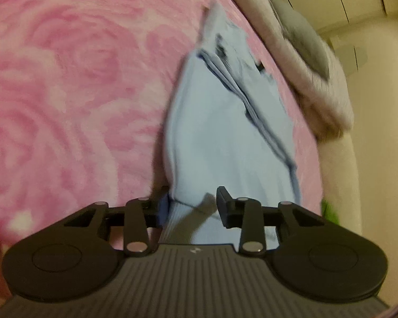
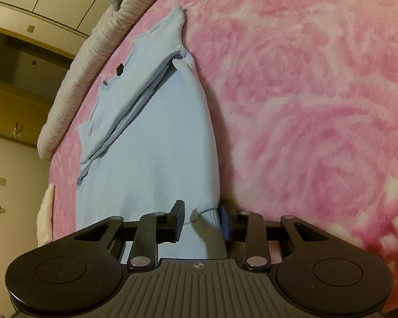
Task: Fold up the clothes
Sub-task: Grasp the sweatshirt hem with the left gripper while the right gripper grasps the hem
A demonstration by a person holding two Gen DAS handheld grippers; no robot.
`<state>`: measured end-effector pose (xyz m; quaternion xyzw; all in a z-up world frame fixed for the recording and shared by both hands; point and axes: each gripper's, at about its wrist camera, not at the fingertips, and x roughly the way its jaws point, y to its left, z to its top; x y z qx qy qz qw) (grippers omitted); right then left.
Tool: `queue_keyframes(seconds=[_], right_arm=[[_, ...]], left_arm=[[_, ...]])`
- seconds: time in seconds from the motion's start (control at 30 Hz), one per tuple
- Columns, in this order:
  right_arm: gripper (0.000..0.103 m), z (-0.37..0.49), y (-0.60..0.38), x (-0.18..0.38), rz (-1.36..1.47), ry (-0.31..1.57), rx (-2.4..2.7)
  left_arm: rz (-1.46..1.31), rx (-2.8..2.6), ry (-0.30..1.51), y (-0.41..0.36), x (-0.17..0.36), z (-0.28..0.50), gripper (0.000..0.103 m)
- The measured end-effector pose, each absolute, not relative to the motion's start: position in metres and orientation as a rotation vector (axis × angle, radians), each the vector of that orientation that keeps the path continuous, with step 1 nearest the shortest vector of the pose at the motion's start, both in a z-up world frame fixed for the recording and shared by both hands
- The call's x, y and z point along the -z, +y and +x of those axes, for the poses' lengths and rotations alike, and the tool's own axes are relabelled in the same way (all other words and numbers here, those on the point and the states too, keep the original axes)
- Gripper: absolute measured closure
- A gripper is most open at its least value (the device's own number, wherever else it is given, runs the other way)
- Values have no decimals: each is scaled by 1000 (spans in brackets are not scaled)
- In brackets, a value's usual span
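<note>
So, status, left to right:
Left gripper (image 1: 195,206): jaws apart, light blue garment (image 1: 225,137) bunched between them. Ribbed hem sits against the left finger pad (image 1: 164,209); the right finger (image 1: 224,204) looks clear of the cloth. Can't tell if it's actually pinching. View is motion-blurred.
Garment, left view: stretches away from the jaws across the pink blanket (image 1: 66,92), folded lengthwise, layered edges running along its right side. Small dark tag (image 1: 260,66) near the far end.
Bed edge, left view: beige ribbed cover (image 1: 318,100) along the right, a grey pillow (image 1: 302,42) on it. Cream wall panels beyond.
Right gripper (image 2: 201,218): jaws apart, ribbed cuff or hem (image 2: 212,228) of the same garment (image 2: 151,145) between them, pressed against the right-hand pad (image 2: 224,221). Left-hand finger (image 2: 179,217) stands just off the fabric. Grip not confirmable.
Garment, right view: lies on the rose-pattern blanket (image 2: 305,92), narrowing toward the far end, folded layers along its left side, dark tag (image 2: 120,69) there too.
Bed edge, right view: ribbed cover (image 2: 74,84) runs along the left. Cabinets and wall behind it.
</note>
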<state>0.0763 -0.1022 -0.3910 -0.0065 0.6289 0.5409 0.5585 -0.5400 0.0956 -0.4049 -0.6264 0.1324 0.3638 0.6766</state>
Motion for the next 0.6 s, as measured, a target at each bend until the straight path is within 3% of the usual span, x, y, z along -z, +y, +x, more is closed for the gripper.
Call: queue_keyframes(seconds=[0.33,0.4,0.43,0.47,0.6], right_arm=[[70,82,-100,399,44,1519,-1251],[70,81,-96,398,31,1514,-1259],[70,81,-94,398,25,1511,-1263],[71,81,-93,398,21,1508,-1269],[75,84,-92,404,40,1512,-1308]], left_arm=[[-1412,-754,261,117,415,-523,66],[-1378,-725,282,120,412,-520,74],[-1360,-717,294,119,410,-520,86],[-1341,-709,305,118,409,-520,89],[-1353,-721,303,109,413,-532,89]])
